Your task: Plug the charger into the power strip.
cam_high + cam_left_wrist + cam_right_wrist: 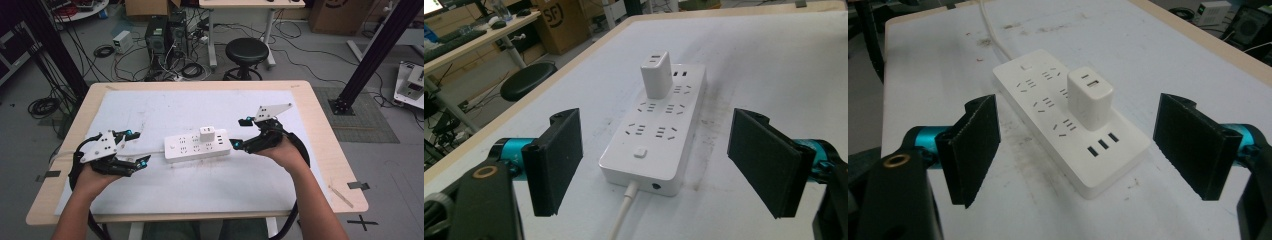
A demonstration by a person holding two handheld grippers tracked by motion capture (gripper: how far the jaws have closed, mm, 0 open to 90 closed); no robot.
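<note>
A white power strip [192, 147] lies on the white mat in the middle of the table, with a white USB charger [207, 133] plugged into a socket near its right end. Its white cord [150, 153] runs off to the left. My left gripper [138, 148] is open just off the strip's left end, facing it; in the left gripper view the power strip [656, 135] and charger [656, 75] lie ahead of the jaws. My right gripper [240, 134] is open at the strip's right end; the right gripper view shows the power strip [1068, 120] and charger [1090, 97] between the spread pads.
The white mat [165, 110] covers most of the wooden table [320, 125]. Beyond the far edge stand a black stool [246, 51], computer towers [163, 35] and loose cables on the floor. Black frame posts [380, 45] rise at both sides.
</note>
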